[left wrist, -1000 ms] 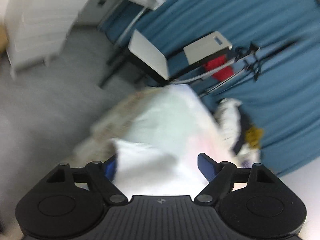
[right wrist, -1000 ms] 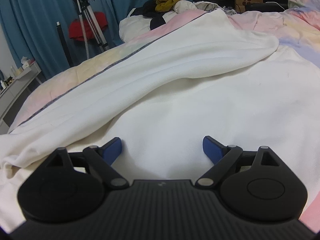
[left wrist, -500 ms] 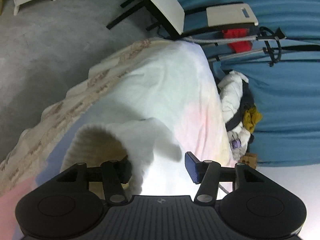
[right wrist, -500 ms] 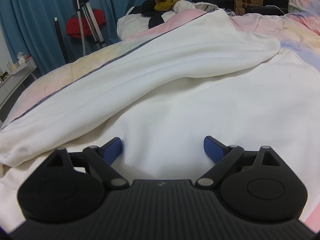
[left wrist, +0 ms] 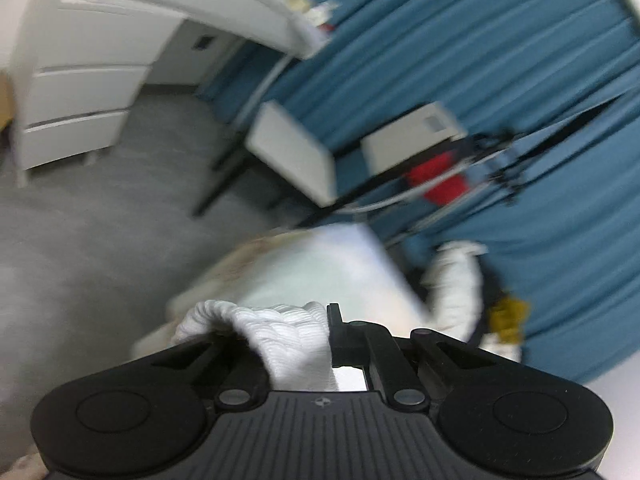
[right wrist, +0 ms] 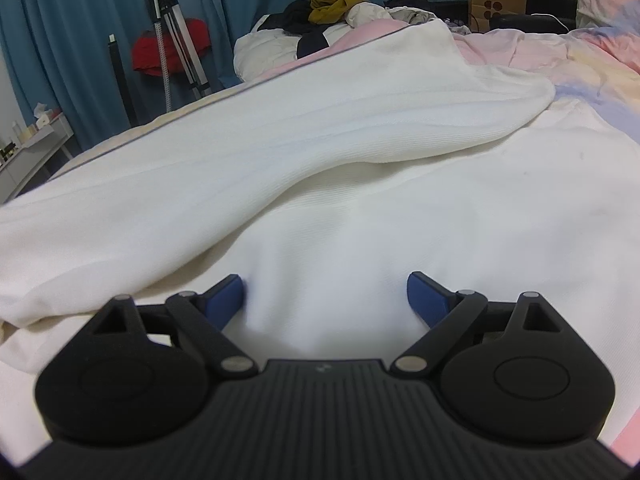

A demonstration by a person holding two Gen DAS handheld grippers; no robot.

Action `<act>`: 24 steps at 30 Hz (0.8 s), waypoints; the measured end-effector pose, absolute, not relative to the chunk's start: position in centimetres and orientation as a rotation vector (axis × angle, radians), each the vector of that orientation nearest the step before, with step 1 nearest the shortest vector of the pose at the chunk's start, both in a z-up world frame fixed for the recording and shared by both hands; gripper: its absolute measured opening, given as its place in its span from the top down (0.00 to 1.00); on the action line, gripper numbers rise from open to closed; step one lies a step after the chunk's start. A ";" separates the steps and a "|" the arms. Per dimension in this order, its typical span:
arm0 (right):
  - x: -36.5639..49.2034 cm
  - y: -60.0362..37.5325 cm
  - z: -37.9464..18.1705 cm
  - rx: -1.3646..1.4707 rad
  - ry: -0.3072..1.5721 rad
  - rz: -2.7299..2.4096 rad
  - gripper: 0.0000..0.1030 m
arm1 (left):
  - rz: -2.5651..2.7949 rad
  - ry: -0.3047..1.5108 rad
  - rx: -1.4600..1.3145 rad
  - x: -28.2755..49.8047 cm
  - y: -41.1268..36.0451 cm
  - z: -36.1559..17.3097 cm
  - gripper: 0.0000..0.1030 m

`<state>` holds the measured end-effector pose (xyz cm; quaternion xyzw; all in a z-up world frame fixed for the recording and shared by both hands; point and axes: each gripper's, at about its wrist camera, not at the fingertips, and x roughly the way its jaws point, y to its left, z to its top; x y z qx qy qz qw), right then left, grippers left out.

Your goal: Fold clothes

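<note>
Down at the near edge of the bed, the left gripper (left wrist: 320, 344) is clamped tight on a bunched ribbed edge of the white garment (left wrist: 280, 340), its black fingers (left wrist: 334, 322) drawn close together with the knit squeezed up between them, and that looks like a cuff or hem taken as a handle so the cloth can be carried across into a fold. Its camera points out over the bed's corner toward the grey floor (left wrist: 100, 240), a white chair (left wrist: 292, 160) and the blue curtain (left wrist: 480, 60), and the whole view is smeared, so exactly which part of the garment is pinched I cannot tell. Over on the other side, the right gripper (right wrist: 326, 298) sits low on the same white garment (right wrist: 360, 208), its blue-padded fingers (right wrist: 224, 298) spread wide with cloth between them but nothing pinched; my read is that it rests there as an anchor, or waits to take its own edge. The garment lies spread across the pastel bedcover (right wrist: 580, 52), with one long sleeve-like portion (right wrist: 280, 132) already draped diagonally over the body, so a first fold seems to be in place. A heap of other clothes (right wrist: 332, 0), a paper bag (right wrist: 496, 0) and a tripod (right wrist: 176, 40) stand well apart at the far end, out of the working area. One end gripped and one hand free suits drawing the cloth taut.
</note>
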<state>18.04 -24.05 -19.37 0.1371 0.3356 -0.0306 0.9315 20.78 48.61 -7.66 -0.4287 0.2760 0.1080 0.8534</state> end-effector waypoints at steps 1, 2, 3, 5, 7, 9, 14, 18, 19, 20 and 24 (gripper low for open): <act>18.0 -24.0 -19.4 0.280 0.686 -0.063 0.12 | 0.247 0.629 -0.908 21.2 49.0 -8.8 0.97; 18.0 -24.0 -19.4 0.280 0.686 -0.063 0.12 | 0.267 0.666 -0.902 21.7 49.2 -10.2 0.97; 18.0 -24.0 -19.4 0.279 0.685 -0.063 0.12 | 0.270 0.671 -0.890 21.7 49.1 -10.9 0.96; 18.0 -24.0 -19.5 0.278 0.684 -0.064 0.11 | 0.274 0.669 -0.868 22.0 48.7 -11.7 0.95; 18.1 -24.1 -19.6 0.276 0.682 -0.064 0.11 | 0.264 0.655 -0.851 21.9 48.2 -11.4 0.88; 18.2 -24.1 -19.6 0.276 0.680 -0.063 0.11 | 0.230 0.659 -0.850 21.1 48.0 -10.4 0.78; 18.2 -24.4 -19.2 0.289 0.675 -0.060 0.12 | 0.258 0.664 -0.747 17.0 45.8 -5.0 0.22; 17.6 -24.6 -18.4 0.307 0.658 -0.049 0.13 | 0.258 0.651 -0.695 11.6 43.5 -0.8 0.19; 17.2 -24.6 -18.2 0.312 0.651 -0.047 0.13 | 0.245 0.648 -0.708 9.7 42.8 0.1 0.18; 16.9 -24.7 -17.9 0.317 0.642 -0.044 0.13 | 0.231 0.653 -0.723 8.1 42.2 1.0 0.18; 15.2 -25.2 -16.3 0.337 0.595 -0.031 0.13 | 0.242 0.661 -0.727 1.2 39.0 3.4 0.18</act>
